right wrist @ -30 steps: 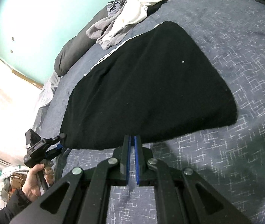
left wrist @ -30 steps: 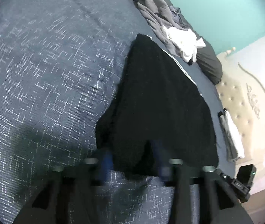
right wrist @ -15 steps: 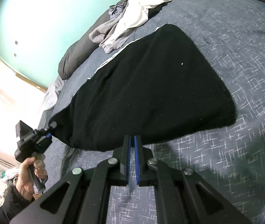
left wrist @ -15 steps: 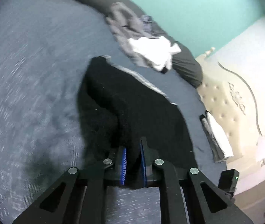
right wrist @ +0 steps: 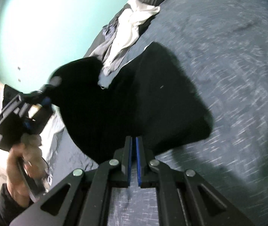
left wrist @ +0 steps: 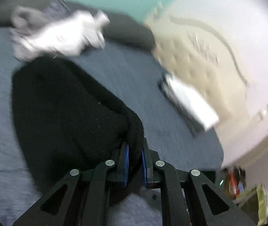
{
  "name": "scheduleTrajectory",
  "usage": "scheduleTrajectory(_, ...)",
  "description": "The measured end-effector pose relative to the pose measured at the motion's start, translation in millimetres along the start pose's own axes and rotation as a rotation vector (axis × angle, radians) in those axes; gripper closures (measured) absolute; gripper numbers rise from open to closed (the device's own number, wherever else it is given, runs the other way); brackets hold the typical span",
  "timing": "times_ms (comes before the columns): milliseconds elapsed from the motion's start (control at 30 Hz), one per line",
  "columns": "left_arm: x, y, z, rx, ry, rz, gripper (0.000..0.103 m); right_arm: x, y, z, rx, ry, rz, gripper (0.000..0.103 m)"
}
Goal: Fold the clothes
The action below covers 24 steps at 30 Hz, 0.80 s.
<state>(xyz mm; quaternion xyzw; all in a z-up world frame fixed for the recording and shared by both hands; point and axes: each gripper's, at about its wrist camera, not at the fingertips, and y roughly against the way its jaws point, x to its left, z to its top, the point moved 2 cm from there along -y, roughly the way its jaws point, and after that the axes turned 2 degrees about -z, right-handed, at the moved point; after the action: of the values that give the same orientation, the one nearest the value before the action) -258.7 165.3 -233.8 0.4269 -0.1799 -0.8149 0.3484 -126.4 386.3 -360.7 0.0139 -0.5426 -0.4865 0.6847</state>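
Since a second ago the left tongs [left wrist: 134,162] have clamped the black garment's [left wrist: 62,109] corner and lifted it off the bed [right wrist: 237,60], while the right tongs [right wrist: 134,162] remain closed, empty.

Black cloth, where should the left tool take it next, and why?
Probably across toward the far side, then down. The left tool is shut on a corner of the black cloth and holds it up off the bed, so that side hangs in the air. The right tool is shut at the near edge. Laying the raised corner on the flat part would make the fold.
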Motion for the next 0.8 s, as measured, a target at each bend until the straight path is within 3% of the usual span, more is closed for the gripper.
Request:
scheduleTrajectory(100,-7.1,-43.2,-21.5,0.121,-0.044,0.037,0.091,-9.4,6.1,5.4,-0.018,-0.021,-0.011,0.100)
scheduleTrajectory(167,-10.7,-52.6,-30.9,0.157,-0.069,0.050,0.090,-14.3,7.3,7.4,-0.023,-0.039,-0.011,0.100)
scheduleTrajectory(267,-11.3,-33.5,-28.3,0.124,-0.043,0.008,0.068,-19.4,7.6,8.4,-0.024,-0.060,-0.011,0.099)
scheduleTrajectory(333,-11.7,-9.4,-21.6,0.073,-0.047,0.000,0.048,-20.7,7.6,9.0,-0.026,-0.068,-0.010,0.099)
scheduleTrajectory(500,9.2,37.3,-13.1,0.006,-0.045,0.050,0.047,-20.6,9.2,11.7,-0.051,-0.086,0.031,0.095)
scheduleTrajectory(600,37.8,51.3,-21.6,0.012,-0.017,0.127,0.047,-22.2,8.4,18.3,-0.082,-0.125,0.054,0.063)
scheduleTrajectory(667,57.6,57.1,-31.8,0.027,0.004,0.169,0.047,-21.8,11.7,23.1,-0.108,-0.150,0.087,0.061)
scheduleTrajectory(767,75.1,50.9,-47.3,0.063,0.015,0.198,0.047,-11.4,14.4,32.2,-0.139,-0.129,0.110,0.041)
scheduleTrajectory(800,77.5,47.0,-50.2,0.073,0.018,0.200,0.047,-6.5,12.8,35.3,-0.138,-0.114,0.112,0.041)
